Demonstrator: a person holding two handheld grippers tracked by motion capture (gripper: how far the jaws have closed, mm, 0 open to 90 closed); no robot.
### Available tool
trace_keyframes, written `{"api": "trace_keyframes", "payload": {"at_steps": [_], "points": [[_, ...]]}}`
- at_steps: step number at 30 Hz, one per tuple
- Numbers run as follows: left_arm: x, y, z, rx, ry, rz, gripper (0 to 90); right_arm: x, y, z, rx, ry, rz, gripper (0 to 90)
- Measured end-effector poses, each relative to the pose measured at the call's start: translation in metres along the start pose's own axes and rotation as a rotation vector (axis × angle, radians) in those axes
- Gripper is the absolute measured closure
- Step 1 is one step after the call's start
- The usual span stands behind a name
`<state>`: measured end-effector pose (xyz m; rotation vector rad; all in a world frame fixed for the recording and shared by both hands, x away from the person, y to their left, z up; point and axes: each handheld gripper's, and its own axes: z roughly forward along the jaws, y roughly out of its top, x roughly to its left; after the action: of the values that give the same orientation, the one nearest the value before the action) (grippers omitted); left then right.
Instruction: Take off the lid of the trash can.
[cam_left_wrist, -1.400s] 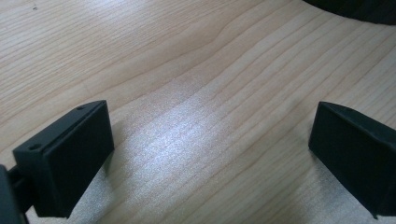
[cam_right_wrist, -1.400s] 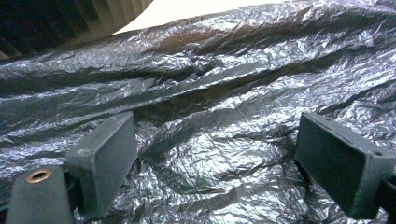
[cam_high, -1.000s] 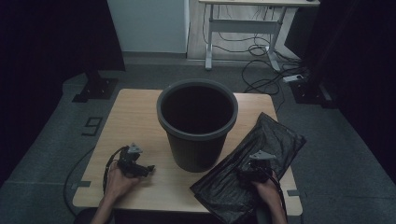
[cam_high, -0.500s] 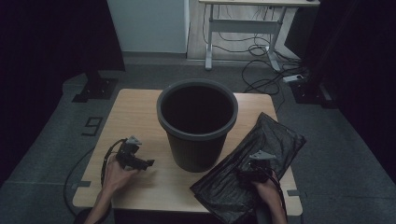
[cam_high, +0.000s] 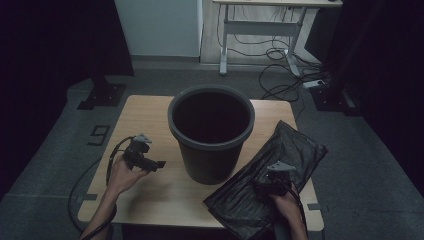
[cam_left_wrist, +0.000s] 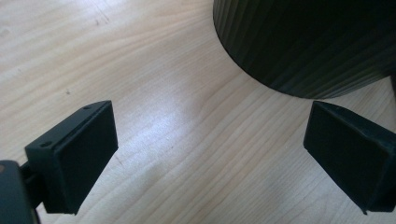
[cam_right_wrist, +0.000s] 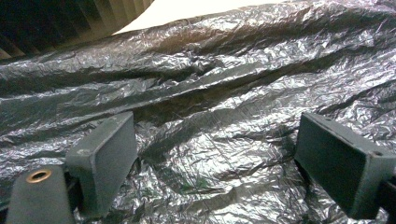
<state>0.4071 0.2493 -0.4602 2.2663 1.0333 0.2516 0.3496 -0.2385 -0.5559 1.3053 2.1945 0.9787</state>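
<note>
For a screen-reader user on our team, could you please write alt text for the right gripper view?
The right gripper hangs open just above a crumpled black plastic bag, its two jaws wide apart with nothing between them. Behind the bag, at the top left, stands the ribbed wall of a dark bin, with a strip of pale wooden table beside it.

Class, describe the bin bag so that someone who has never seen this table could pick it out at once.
Find the wooden table with the black bin standing in its middle. To the bin's right lies the bin bag, flat, reaching to the table's near edge, with the right hand-held gripper over it. It alone is crinkled, shiny black plastic.
</note>
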Motion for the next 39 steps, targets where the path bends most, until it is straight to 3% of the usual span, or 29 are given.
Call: {"api": "trace_keyframes", "payload": {"at_steps": [17, 39], "points": [[0.011, 0.048, -0.027, 0.004, 0.010, 0.036, 4.2, 0.000, 0.000, 0.000, 0.001, 0.000, 0.000, 12.1], [0.022, 0.107, -0.064, -0.002, 0.023, 0.052, 4.4, 0.000, 0.000, 0.000, 0.001, 0.000, 0.000, 12.1]]}}
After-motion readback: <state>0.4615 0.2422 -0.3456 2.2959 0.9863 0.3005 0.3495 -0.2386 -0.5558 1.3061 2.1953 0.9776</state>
